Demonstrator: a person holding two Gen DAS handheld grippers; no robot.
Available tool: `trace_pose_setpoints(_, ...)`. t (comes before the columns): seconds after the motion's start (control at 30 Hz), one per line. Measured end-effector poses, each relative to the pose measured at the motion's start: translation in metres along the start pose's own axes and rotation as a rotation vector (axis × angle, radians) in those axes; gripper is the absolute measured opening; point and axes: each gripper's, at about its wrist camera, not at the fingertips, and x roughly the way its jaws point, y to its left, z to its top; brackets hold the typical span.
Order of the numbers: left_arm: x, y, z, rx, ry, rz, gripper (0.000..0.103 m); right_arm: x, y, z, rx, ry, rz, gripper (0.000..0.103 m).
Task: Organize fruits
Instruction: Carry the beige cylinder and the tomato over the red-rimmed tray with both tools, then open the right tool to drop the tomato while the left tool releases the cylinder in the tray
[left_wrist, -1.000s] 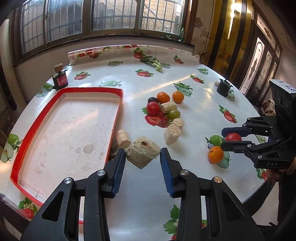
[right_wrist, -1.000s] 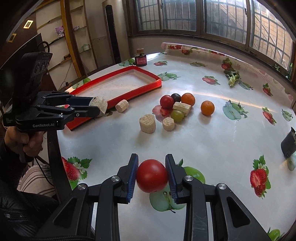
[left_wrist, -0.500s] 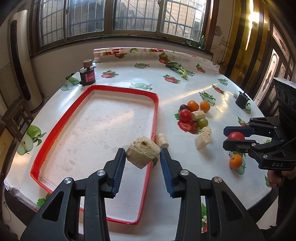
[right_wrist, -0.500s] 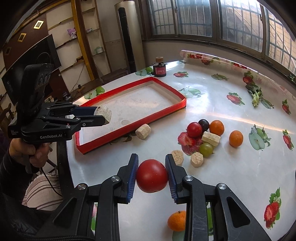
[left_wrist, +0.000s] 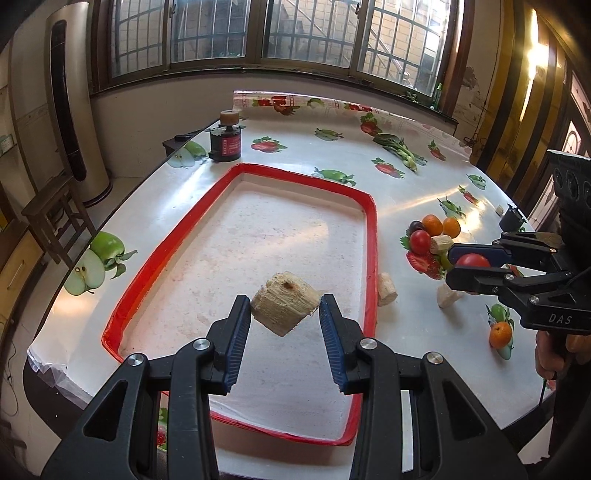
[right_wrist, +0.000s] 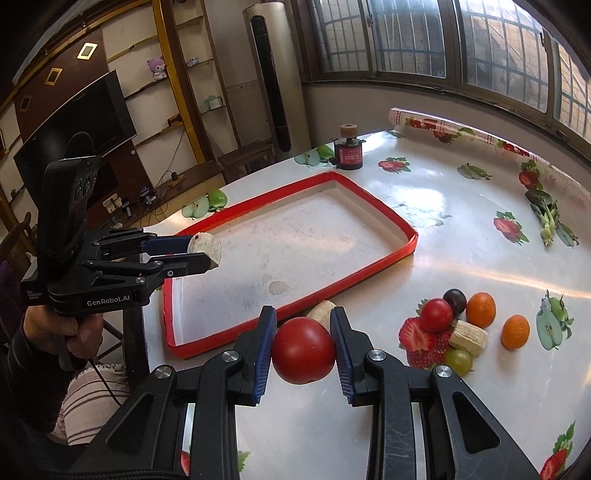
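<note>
Two grips: my left fingers (left_wrist: 284, 314) clamp a pale chunk (left_wrist: 285, 302) above the red tray (left_wrist: 372, 236); my right fingers (right_wrist: 303, 350) clamp a tomato (right_wrist: 303, 350).

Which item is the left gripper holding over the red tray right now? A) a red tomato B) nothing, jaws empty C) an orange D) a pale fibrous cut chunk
D: in the left wrist view the left gripper is shut on the pale fibrous chunk, hanging above the red tray; the tomato sits in the right gripper instead.
</note>
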Motion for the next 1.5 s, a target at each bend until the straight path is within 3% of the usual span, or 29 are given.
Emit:
trace_pose_setpoints(0.63, 0.039, 0.047, 0.004, -0.094, 0.069, 0.058, 0.036, 0.105, 0.012, 0.055, 0.009, 0.115, -0.023, 0.031)
trace_pose_setpoints(1.07, 0.055, 0.054, 0.001, -0.100, 0.104, 0.067, 0.037, 0.160, 0.018, 0.054, -0.033, 0.213, -0.061, 0.032)
trace_pose_setpoints(1.13, 0.055, 0.054, 0.001, -0.106, 0.103, 0.065, 0.037, 0.161, 0.020, 0.053, -0.040, 0.208, -0.061, 0.035)
trace_pose_setpoints(1.3, 0.055, 0.057, -0.002, -0.128, 0.119, 0.061, 0.039, 0.152, 0.019, 0.055, -0.034, 0.177, -0.058, 0.061)
trace_pose_setpoints(1.43, 0.053, 0.054, -0.004, -0.127, 0.124, 0.072, 0.040, 0.139, 0.017, 0.056, -0.019, 0.152, -0.056, 0.061)
trace_pose_setpoints(1.5, 0.050, 0.052, -0.004, -0.128, 0.121, 0.077, 0.049, 0.130, 0.015, 0.056, -0.011, 0.139, -0.057, 0.061)
